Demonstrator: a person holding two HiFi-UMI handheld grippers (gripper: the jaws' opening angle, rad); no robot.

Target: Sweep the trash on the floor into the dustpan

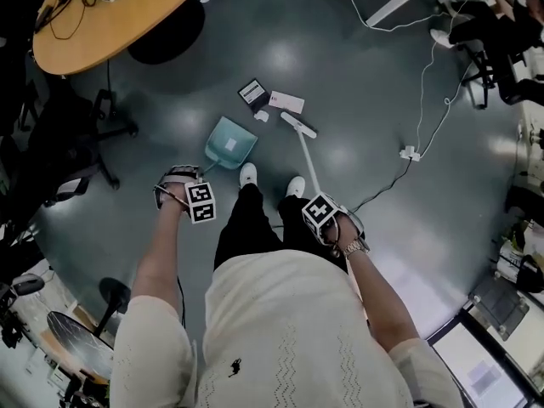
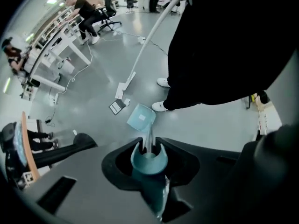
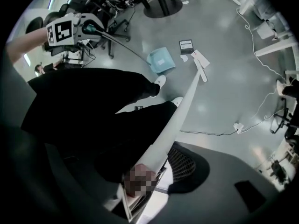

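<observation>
A teal dustpan [image 1: 229,143] rests on the grey floor just ahead of the person's shoes. Its long handle [image 2: 148,158] runs back into my left gripper [image 1: 176,185], which is shut on it. My right gripper [image 1: 338,224] is shut on the white broom stick [image 3: 186,99]. The broom head [image 1: 297,124] sits on the floor right of the dustpan. The trash lies beyond the pan's mouth: a black box [image 1: 252,93], a white card [image 1: 286,102] and a small white scrap [image 1: 262,116]. The right gripper view also has the dustpan [image 3: 161,61] and the box [image 3: 186,45].
A round wooden table [image 1: 110,15] stands at the far left with black office chairs [image 1: 76,143] beside it. A white cable and power strip [image 1: 410,153] lie on the floor to the right. Desks and seated people line the far right edge.
</observation>
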